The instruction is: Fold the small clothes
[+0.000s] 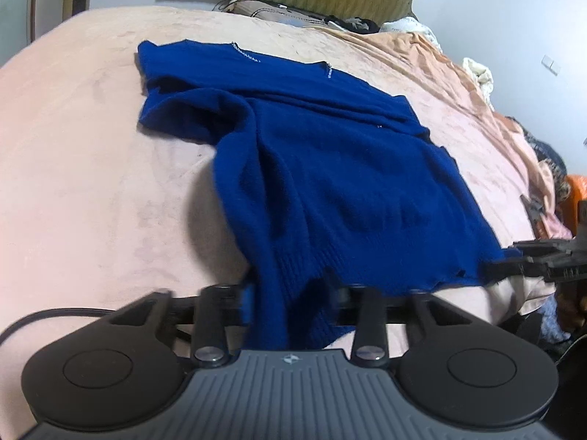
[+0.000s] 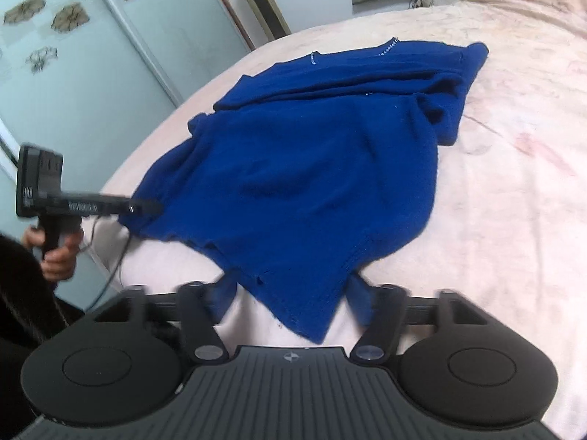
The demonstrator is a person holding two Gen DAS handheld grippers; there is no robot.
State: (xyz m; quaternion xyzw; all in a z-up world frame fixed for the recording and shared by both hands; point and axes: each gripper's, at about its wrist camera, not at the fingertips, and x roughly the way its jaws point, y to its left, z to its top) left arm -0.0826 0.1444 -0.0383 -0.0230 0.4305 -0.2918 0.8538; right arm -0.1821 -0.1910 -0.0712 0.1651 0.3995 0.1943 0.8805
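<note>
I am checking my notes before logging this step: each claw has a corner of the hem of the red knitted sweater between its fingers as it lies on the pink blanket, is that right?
Not quite: the knitted sweater is deep blue, not red, as the right wrist view shows plainly. The rest stands: the left claw and the right claw each have a hem corner between their fingers, and it lies on the pink blanket.
</note>
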